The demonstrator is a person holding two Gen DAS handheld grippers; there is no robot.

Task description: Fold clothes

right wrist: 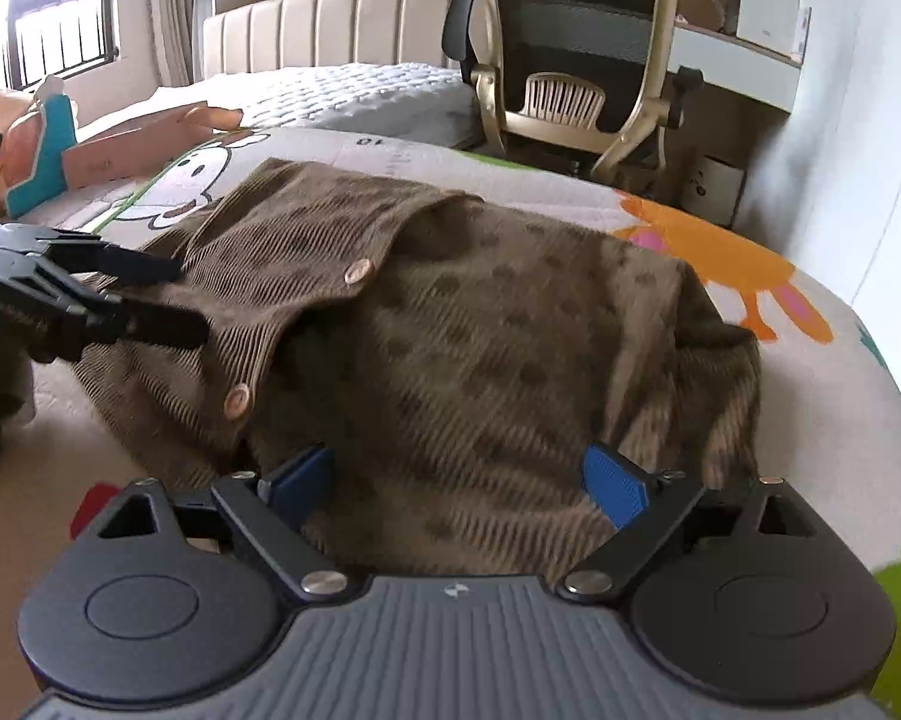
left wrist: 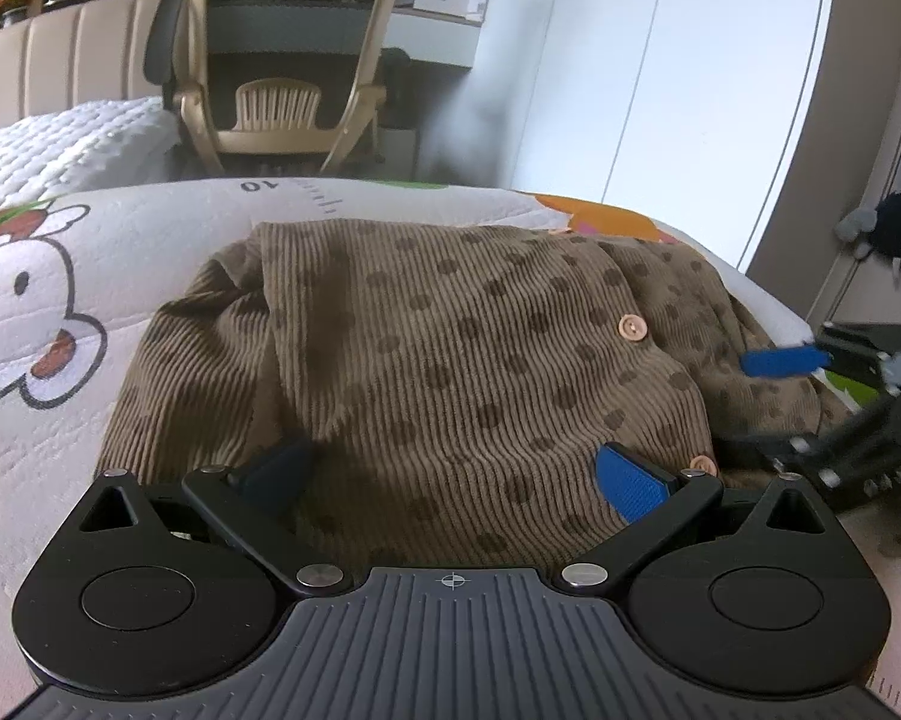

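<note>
A brown ribbed cardigan (left wrist: 450,348) with dark dots and peach buttons (left wrist: 632,327) lies partly folded on a cartoon-print mat (left wrist: 42,300). My left gripper (left wrist: 456,474) stands open low over the cardigan's near hem, with the cloth between its blue pads (left wrist: 630,480) and nothing pinched. My right gripper (right wrist: 459,480) is open too, over the cardigan (right wrist: 480,330) on its right half. Each gripper shows in the other's view: the right gripper (left wrist: 762,402) at the garment's right edge, the left gripper (right wrist: 189,300) at the button edge on the left.
Beyond the mat's far edge stand an office chair (left wrist: 282,60) and a bed with a white quilt (right wrist: 360,96). A cardboard box (right wrist: 132,144) sits at the mat's far left. White wardrobe doors (left wrist: 660,60) rise behind.
</note>
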